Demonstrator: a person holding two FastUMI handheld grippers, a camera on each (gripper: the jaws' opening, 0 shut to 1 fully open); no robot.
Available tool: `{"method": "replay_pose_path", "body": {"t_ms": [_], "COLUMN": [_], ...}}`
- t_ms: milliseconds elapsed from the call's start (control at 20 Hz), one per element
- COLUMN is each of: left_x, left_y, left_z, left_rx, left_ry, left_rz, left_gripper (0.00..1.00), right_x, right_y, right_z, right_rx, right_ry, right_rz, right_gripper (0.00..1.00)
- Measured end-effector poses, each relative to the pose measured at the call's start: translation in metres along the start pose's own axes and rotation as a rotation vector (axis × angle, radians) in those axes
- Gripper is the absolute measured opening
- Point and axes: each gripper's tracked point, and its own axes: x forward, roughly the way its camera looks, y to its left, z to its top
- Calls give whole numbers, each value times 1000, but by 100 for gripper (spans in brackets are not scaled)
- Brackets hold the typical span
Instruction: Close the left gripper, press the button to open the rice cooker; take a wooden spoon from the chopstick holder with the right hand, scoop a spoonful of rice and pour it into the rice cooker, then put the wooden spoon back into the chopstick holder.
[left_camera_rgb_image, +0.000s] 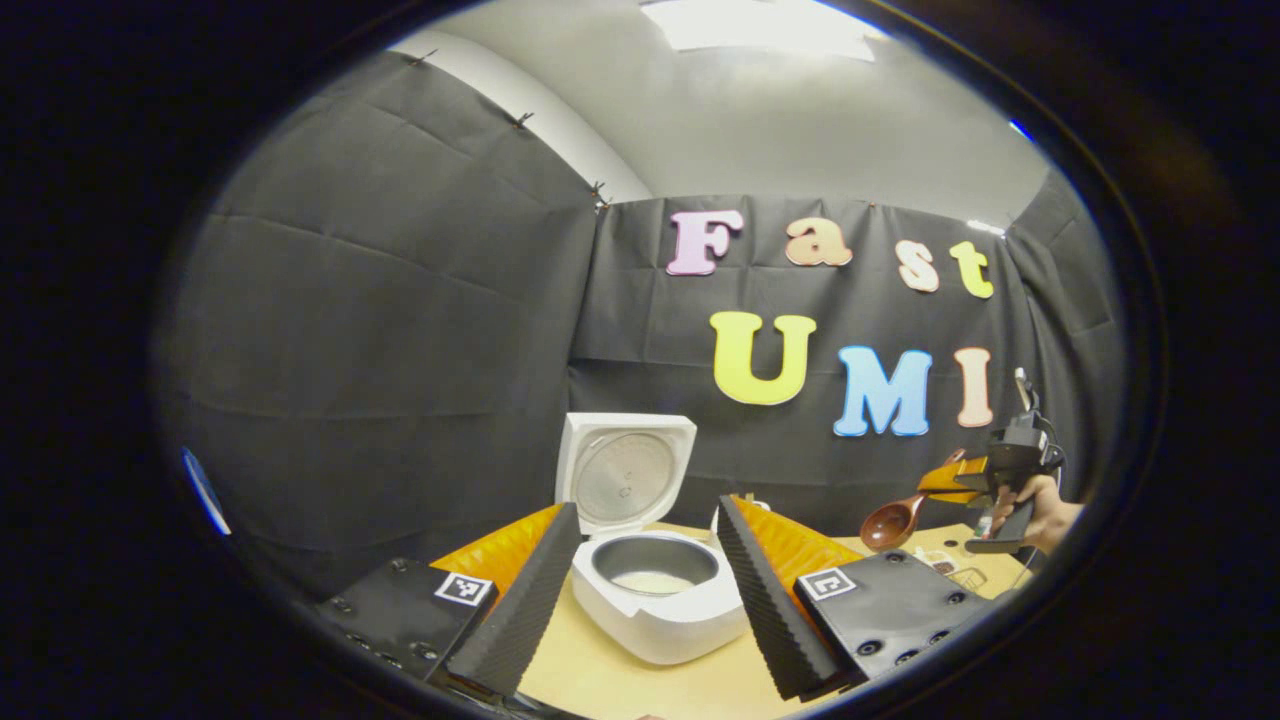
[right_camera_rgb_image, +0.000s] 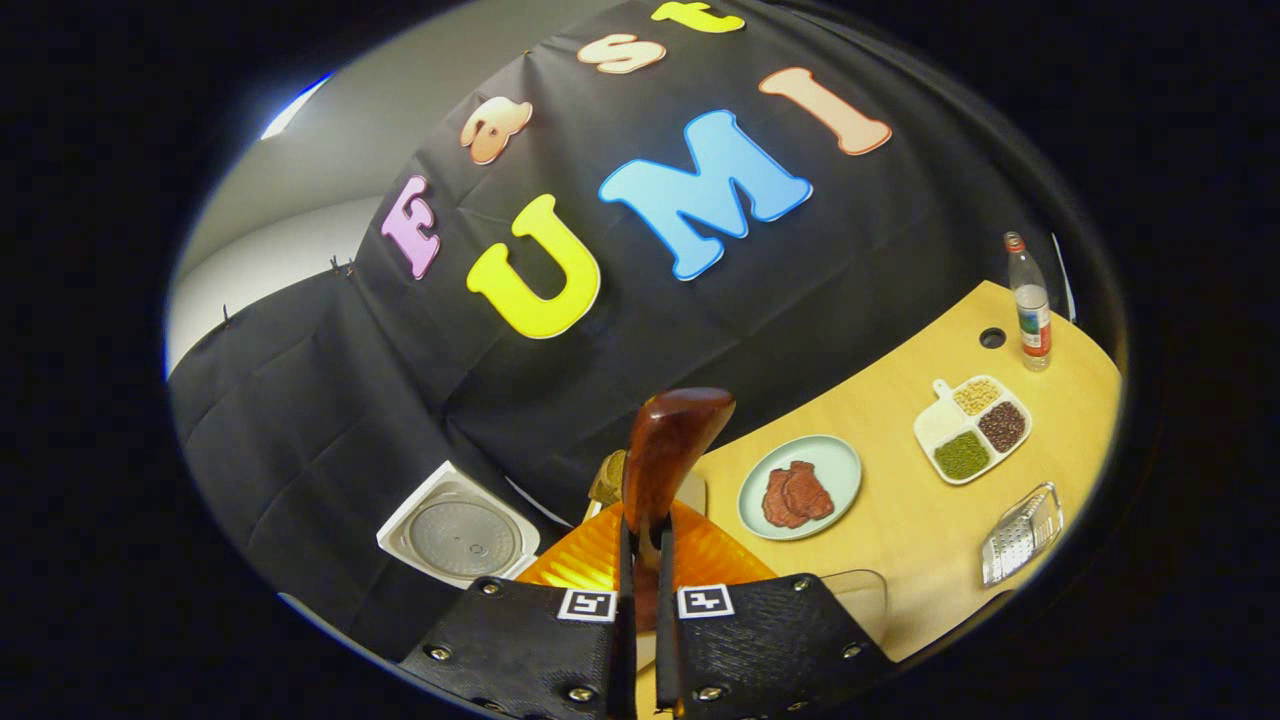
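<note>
The white rice cooker (left_camera_rgb_image: 660, 610) stands open on the table, its lid (left_camera_rgb_image: 625, 470) upright and a pale layer of rice in its grey pot (left_camera_rgb_image: 655, 570). My left gripper (left_camera_rgb_image: 648, 510) is open, its fingers flanking the cooker without touching it. Off to the right, a hand (left_camera_rgb_image: 1048, 510) holds my right gripper (left_camera_rgb_image: 950, 482) above the table, shut on the handle of a wooden spoon (left_camera_rgb_image: 893, 522). In the right gripper view the spoon (right_camera_rgb_image: 668, 455) sticks up from between the fingers of the right gripper (right_camera_rgb_image: 640, 540), and the cooker lid (right_camera_rgb_image: 458, 538) lies low on the left.
On the tan table (right_camera_rgb_image: 900, 520) lie a pale plate with meat (right_camera_rgb_image: 800, 487), a divided white tray of grains and beans (right_camera_rgb_image: 972, 428), a metal grater (right_camera_rgb_image: 1020, 533) and a bottle (right_camera_rgb_image: 1030, 305) by a cable hole. Black cloth walls close the back and left.
</note>
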Motion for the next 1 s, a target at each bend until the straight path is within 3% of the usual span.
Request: {"method": "replay_pose_path", "body": {"t_ms": [450, 1000], "left_x": [20, 24], "left_y": [-64, -114], "left_z": [-3, -6], "left_rx": [6, 38], "left_ry": [1, 16], "left_rz": [-84, -127], "left_gripper": [99, 92], "right_x": [-53, -94], "right_y": [-102, -199], "right_z": [31, 36], "right_rx": [-24, -103], "right_ry": [-70, -95], "right_rz": [-157, -318], "right_gripper": [8, 8]}}
